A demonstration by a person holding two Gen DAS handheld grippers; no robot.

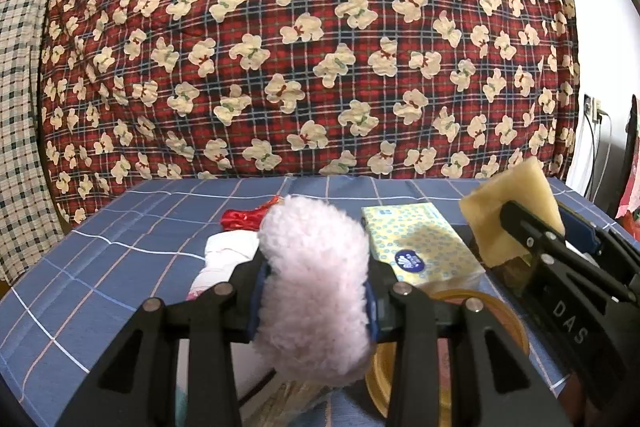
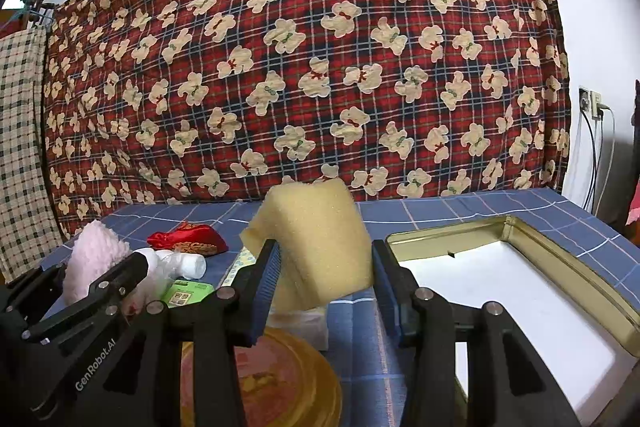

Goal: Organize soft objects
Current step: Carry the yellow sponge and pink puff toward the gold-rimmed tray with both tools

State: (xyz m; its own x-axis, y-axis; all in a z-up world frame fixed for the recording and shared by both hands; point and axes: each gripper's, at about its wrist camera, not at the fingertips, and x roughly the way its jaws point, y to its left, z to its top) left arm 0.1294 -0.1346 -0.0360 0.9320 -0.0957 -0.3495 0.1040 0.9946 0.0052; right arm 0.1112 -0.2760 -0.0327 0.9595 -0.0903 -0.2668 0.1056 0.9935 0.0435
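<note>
Left gripper [image 1: 316, 291] clamps fluffy pink plush [image 1: 314, 283]; right gripper [image 2: 324, 267] clamps yellow foam sponge [image 2: 316, 247]; gold tin box [image 2: 560, 255] empty (nothing stowed yet).

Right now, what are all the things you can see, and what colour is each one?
fluffy pad: one, pale pink, held up between the left fingers
sponge: one, yellow, held up between the right fingers
tissue pack: one, yellow with blue dots, on the table
pouch: one, red, far side of the table
bottle: one, white, lying by the pouch
tin box: one, gold rim, open, at the right
round lid: one, gold, near edge
tablecloth: one, blue checked
blanket: one, red plaid with bears, behind
left gripper: black
right gripper: black
</note>
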